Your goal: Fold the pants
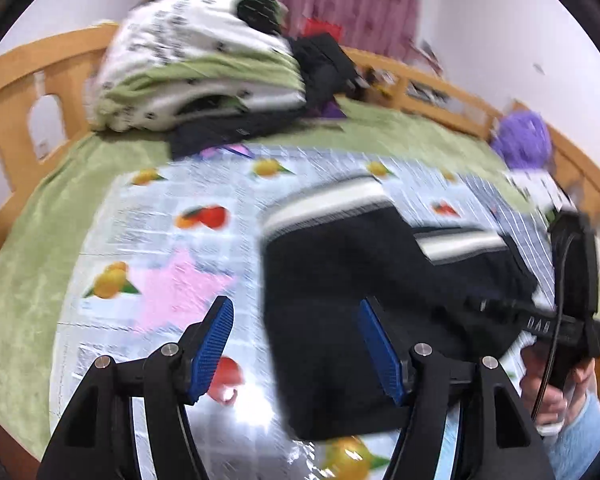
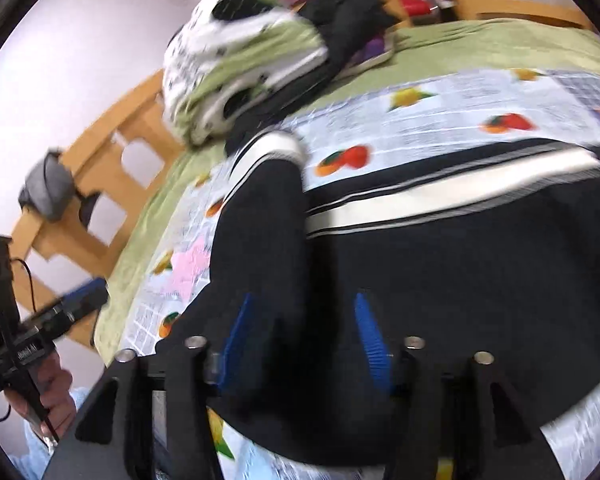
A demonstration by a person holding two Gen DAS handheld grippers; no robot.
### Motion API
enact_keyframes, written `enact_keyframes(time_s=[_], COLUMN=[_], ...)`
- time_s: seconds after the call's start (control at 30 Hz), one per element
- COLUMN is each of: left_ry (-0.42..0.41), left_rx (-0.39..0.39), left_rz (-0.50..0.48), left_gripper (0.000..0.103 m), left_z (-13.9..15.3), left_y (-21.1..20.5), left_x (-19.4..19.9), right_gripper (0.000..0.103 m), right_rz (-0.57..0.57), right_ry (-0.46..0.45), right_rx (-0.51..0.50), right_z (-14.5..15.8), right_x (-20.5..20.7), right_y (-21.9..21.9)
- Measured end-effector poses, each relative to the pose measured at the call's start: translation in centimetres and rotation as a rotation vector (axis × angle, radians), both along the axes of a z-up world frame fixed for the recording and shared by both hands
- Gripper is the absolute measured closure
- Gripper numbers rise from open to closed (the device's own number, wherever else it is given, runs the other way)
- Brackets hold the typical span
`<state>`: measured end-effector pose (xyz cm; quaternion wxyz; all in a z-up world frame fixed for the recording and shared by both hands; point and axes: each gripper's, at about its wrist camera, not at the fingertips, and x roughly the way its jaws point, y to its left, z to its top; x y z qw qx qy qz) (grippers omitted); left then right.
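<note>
Black pants point(image 1: 340, 280) with white-striped bands lie folded on a fruit-print cloth point(image 1: 160, 220) on the bed. My left gripper point(image 1: 296, 312) is open and empty, hovering at the pants' left edge. In the right wrist view the pants point(image 2: 440, 260) fill the middle, one part doubled over at the left. My right gripper point(image 2: 304, 308) is open just above the black fabric, holding nothing. The right gripper also shows in the left wrist view point(image 1: 572, 280) at the right of the pants. Both views are motion-blurred.
A green blanket point(image 1: 28, 240) covers the bed, ringed by a wooden rail point(image 1: 40, 60). A pile of white-green bedding point(image 1: 196, 60) and dark clothes point(image 1: 320, 68) sits at the far end. A purple fluffy item point(image 1: 524, 140) lies at the far right.
</note>
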<state>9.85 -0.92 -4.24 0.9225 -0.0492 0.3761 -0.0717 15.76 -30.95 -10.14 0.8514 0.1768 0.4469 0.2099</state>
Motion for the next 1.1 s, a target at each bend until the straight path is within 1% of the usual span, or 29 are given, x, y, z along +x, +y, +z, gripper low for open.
enact_keyframes(time_s=[0.03,0.07,0.1,0.13,0.17,0.2,0.27,0.33,0.37,0.43,0.5,0.57,0.63,0.7,0.77,0.8,0.93,1.1], left_ry=[-0.004,0.013,0.031,0.047,0.059,0.064,0.066,0.073,0.076,0.077,0.062,0.045,0.050,0.065,0.085,0.090,0.083,0.119], left_rx=[-0.016,-0.041,-0.056,-0.067,-0.075,-0.085,-0.106,-0.111,-0.118,-0.128,-0.105,-0.063,-0.063,-0.107,-0.143,-0.147,-0.110,-0.120], left_rz=[0.027,0.050,0.052,0.048,0.052,0.062,0.062,0.048,0.034,0.009,-0.014,-0.031,-0.044,-0.053,-0.060,-0.070,-0.100,-0.175], left_gripper=[0.040,0.040,0.040,0.040,0.040,0.040,0.040,0.040,0.040,0.040,0.040,0.040,0.040,0.040,0.040,0.041,0.041,0.041], left_z=[-0.4,-0.9,-1.3,-1.6,-1.9,-2.1,-2.4,-2.7,-2.8,-3.0,-3.2,-3.4,-3.7,-4.1,-4.6,-4.9,-5.5,-6.3], left_y=[0.9,1.9,2.4,2.8,3.1,3.3,3.4,3.3,2.9,2.3,1.3,0.3,-0.4,-0.8,-1.4,-2.0,-4.8,-8.3], left_x=[0.1,0.4,0.9,1.3,1.7,1.8,2.1,2.2,2.2,2.2,1.9,1.7,1.8,1.9,2.1,2.1,2.2,1.7], right_gripper=[0.048,0.051,0.066,0.077,0.085,0.087,0.089,0.090,0.090,0.090,0.091,0.091,0.091,0.091,0.091,0.091,0.091,0.091], right_rz=[0.019,0.030,0.031,0.036,0.044,0.048,0.050,0.048,0.041,0.041,0.034,0.017,0.003,-0.028,-0.088,-0.112,-0.191,-0.282], right_ry=[0.027,0.060,0.086,0.102,0.105,0.091,0.042,0.006,-0.007,-0.025,-0.084,-0.125,-0.157,-0.183,-0.175,-0.165,-0.137,-0.101], right_rx=[0.011,0.037,0.056,0.078,0.082,0.068,0.046,0.068,0.061,0.019,-0.018,-0.054,-0.071,-0.088,-0.095,-0.096,-0.124,-0.093], right_z=[-0.7,-1.7,-2.5,-3.3,-3.9,-4.0,-2.9,-1.1,0.1,2.2,4.7,6.6,7.7,7.9,7.6,7.3,5.9,3.3], right_x=[0.9,1.6,1.9,2.0,1.9,1.6,1.1,0.9,1.0,1.0,0.6,0.2,-0.3,-0.7,-0.7,-0.7,-0.8,-0.5], right_y=[0.9,1.6,2.2,2.7,3.2,3.6,3.9,3.4,3.0,2.4,1.5,-0.2,-2.1,-4.7,-8.2,-9.7,-15.1,-21.5])
